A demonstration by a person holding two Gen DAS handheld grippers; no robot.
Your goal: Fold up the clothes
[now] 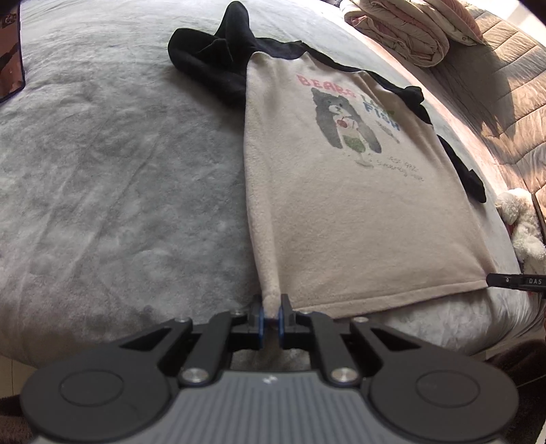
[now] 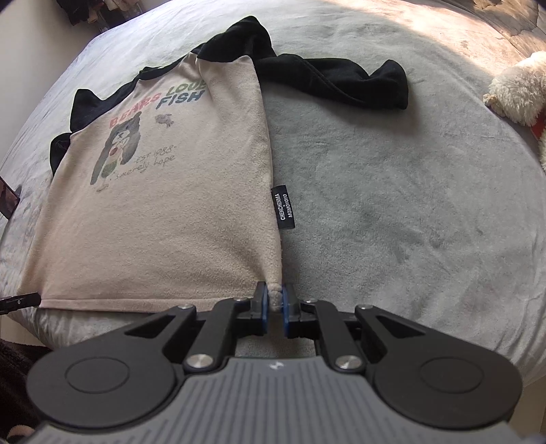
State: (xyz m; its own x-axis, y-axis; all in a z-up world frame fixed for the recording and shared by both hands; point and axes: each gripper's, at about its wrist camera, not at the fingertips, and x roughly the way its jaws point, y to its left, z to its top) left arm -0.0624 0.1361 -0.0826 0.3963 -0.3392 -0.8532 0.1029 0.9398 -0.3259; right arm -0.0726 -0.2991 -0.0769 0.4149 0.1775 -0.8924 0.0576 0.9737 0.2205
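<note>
A beige sweatshirt with black sleeves and a bear print lies front up on a grey blanket. My left gripper is shut on its near left hem corner. In the right wrist view the same sweatshirt stretches away, and my right gripper is shut on its near right hem corner. The left black sleeve lies bunched at the far end. The right black sleeve trails out to the right. A black side label sticks out from the right seam.
A folded quilted duvet lies at the far right on a brown quilted cover. A white plush toy sits by the blanket's right edge. The other gripper's tip shows at the hem's right end.
</note>
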